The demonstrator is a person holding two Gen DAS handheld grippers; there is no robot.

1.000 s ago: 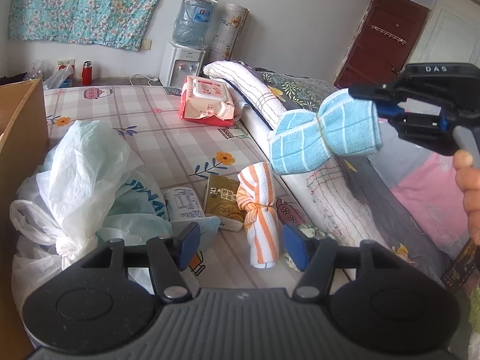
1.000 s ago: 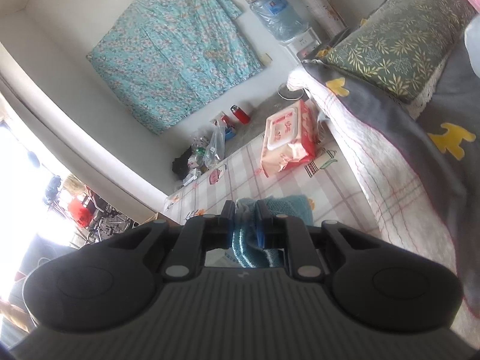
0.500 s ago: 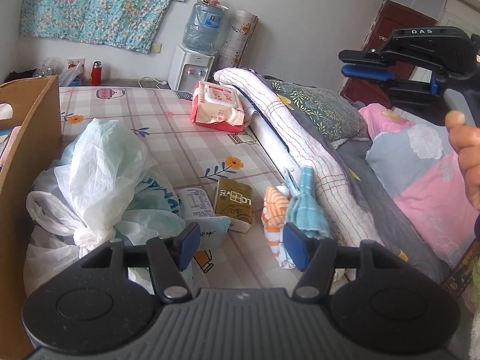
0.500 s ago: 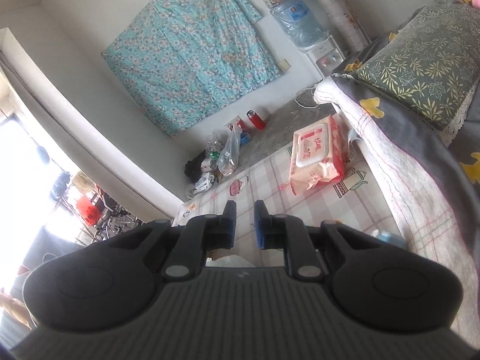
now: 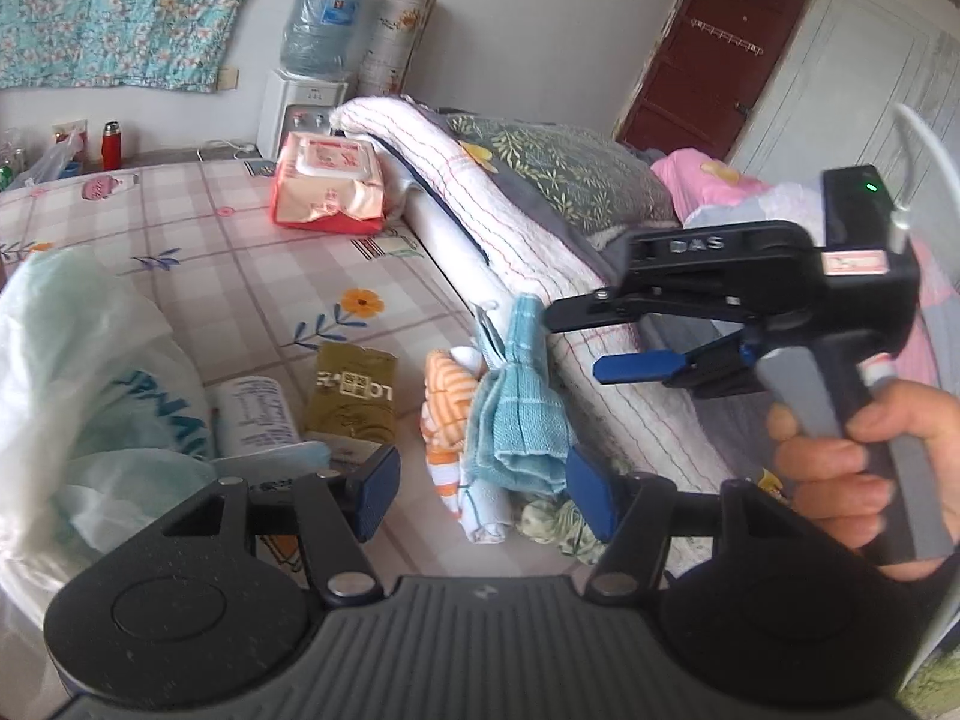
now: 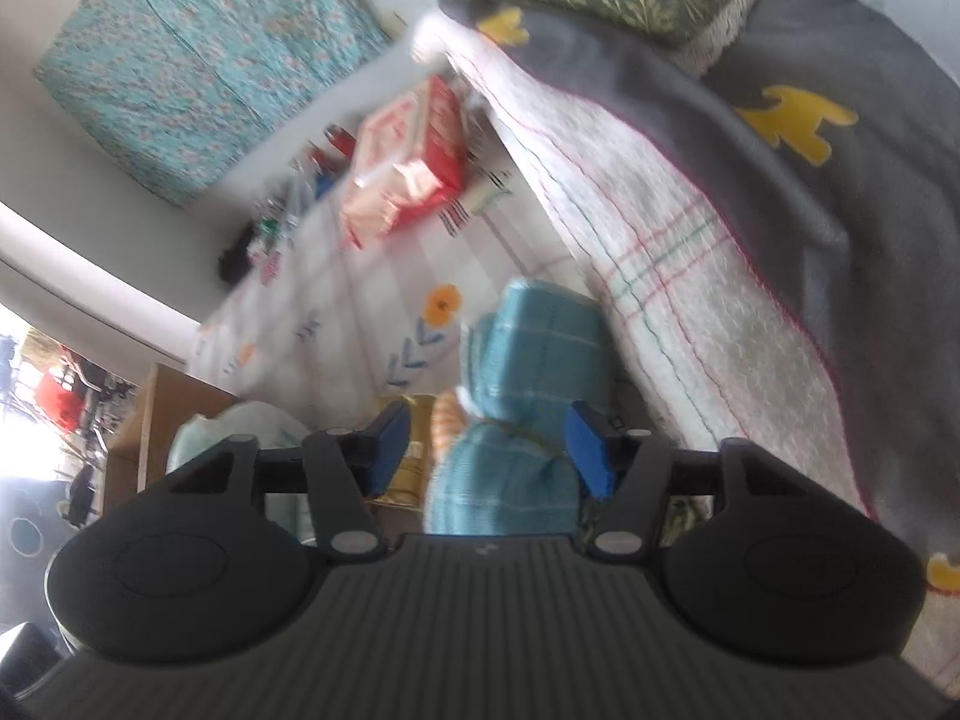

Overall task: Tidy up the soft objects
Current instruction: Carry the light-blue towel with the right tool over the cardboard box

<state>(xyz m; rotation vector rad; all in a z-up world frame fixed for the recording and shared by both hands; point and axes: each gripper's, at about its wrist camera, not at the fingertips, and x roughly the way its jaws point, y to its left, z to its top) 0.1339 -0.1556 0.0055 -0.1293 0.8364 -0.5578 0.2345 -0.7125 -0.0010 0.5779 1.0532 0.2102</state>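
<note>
Left wrist view first: my left hand-held gripper (image 5: 477, 489) stands spread, its blue pads clear on both sides, gripping nothing. Just past its fingertips the blue towel (image 5: 523, 414) lies bundled on the flowered sheet (image 5: 252, 276), tight against the edge of the white quilt (image 5: 510, 228). Touching its left side is the orange-striped towel (image 5: 453, 420), rolled, with its white end pointing toward me. Left of those sit a gold packet (image 5: 351, 399) and a white printed pack (image 5: 255, 417), and beyond them a heap of plastic bags (image 5: 78, 372). Further back a red wipes pack (image 5: 327, 189) rests on the sheet. My right hand (image 5: 864, 468) is in view at the right, holding my right hand-held gripper (image 5: 591, 339) over the quilt's edge, its tips just above the blue towel.

Right wrist view now, and it's blurred: the right hand-held gripper (image 6: 486, 450) is opening its jaws, pads apart on either side of the blue towel (image 6: 534, 372), which shows between them without being pressed. A bit of the orange-striped towel (image 6: 447, 420) peeks at its left. The white quilt (image 6: 690, 312) runs along the right under a grey blanket (image 6: 810, 138), and the wipes pack (image 6: 408, 162) lies further up the sheet.
</note>
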